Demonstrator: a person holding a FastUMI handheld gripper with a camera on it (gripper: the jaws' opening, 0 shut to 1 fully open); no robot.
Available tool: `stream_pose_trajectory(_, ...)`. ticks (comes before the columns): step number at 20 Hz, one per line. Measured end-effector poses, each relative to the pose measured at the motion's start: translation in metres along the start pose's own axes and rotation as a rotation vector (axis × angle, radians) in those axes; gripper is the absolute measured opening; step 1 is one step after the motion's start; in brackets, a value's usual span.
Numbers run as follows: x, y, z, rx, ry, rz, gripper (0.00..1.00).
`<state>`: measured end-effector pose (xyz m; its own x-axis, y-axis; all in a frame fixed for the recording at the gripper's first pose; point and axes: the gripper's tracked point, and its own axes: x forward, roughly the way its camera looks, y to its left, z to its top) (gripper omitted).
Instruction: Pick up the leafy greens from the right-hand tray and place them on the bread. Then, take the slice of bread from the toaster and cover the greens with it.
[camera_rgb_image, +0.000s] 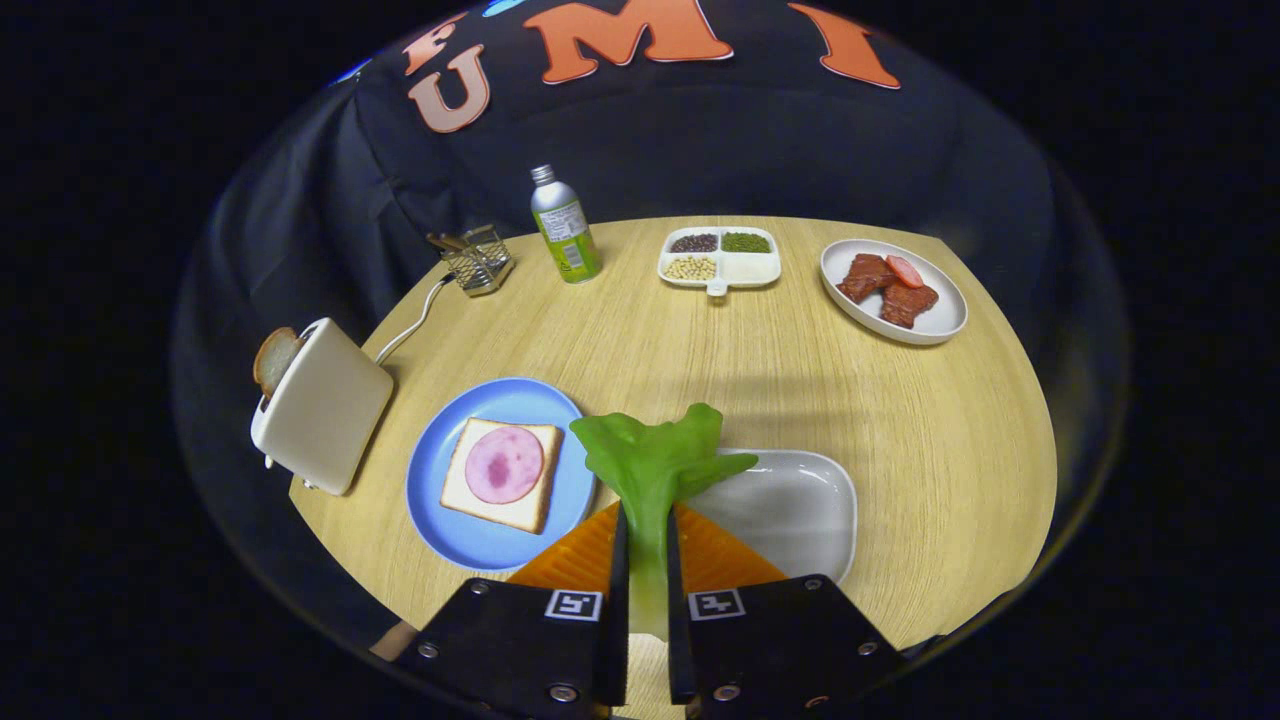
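- Gripper view: my gripper (645, 575) is closed on the leafy greens (655, 465), both fingers pinching the pale stalk; its long axis runs straight ahead, glossy ruffled leaves fanning forward.
- Greens hang above the rounded white tray (800, 510), beside the blue plate (440, 520) holding square bread (480, 500) topped with round ham (503, 464).
- Beyond, a cream toaster (325, 405) holds a bread slice (272, 358).

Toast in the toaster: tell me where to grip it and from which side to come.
Grip the rounded top of the toast, the only part sticking out of the toaster slot. Come from above, fingers on its two flat faces, since the toaster body covers the rest. A straight pull along the slot should free it. First the gripper, shut on the greens, must lay them on the bread.
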<state>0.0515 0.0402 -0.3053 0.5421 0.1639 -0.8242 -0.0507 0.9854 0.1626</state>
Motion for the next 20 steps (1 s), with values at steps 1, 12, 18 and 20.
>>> stream_pose_trajectory(1,0.0,0.009,0.003,-0.008,-0.003,0.008,0.17)
stream_pose_trajectory(12,0.023,0.086,0.019,-0.068,0.017,0.059,0.17)
stream_pose_trajectory(18,0.036,0.111,0.02,-0.097,0.042,0.058,0.17)
stream_pose_trajectory(20,0.044,0.113,0.018,-0.101,0.056,0.044,0.17)
